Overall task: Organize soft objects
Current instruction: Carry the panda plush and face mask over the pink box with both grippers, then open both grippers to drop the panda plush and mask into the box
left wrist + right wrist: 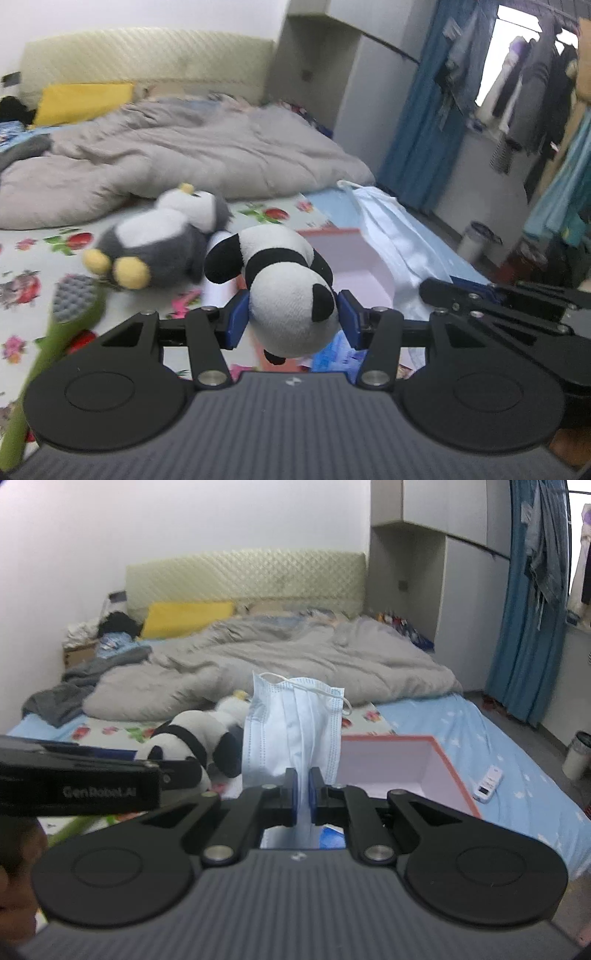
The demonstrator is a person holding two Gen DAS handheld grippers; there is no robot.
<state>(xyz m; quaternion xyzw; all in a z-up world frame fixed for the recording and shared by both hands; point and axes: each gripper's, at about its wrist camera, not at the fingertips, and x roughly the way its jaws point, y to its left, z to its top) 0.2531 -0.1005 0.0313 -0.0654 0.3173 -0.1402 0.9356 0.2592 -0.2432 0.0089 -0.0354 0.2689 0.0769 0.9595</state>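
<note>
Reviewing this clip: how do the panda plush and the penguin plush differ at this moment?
The panda plush is clamped between the left gripper pads and lifted off the bed; the penguin plush lies free on the floral sheet. The panda is black and white; the penguin is grey and white with yellow feet. The panda hangs head toward the camera; the penguin lies on its back, feet toward the camera. Both are small stuffed animals.
</note>
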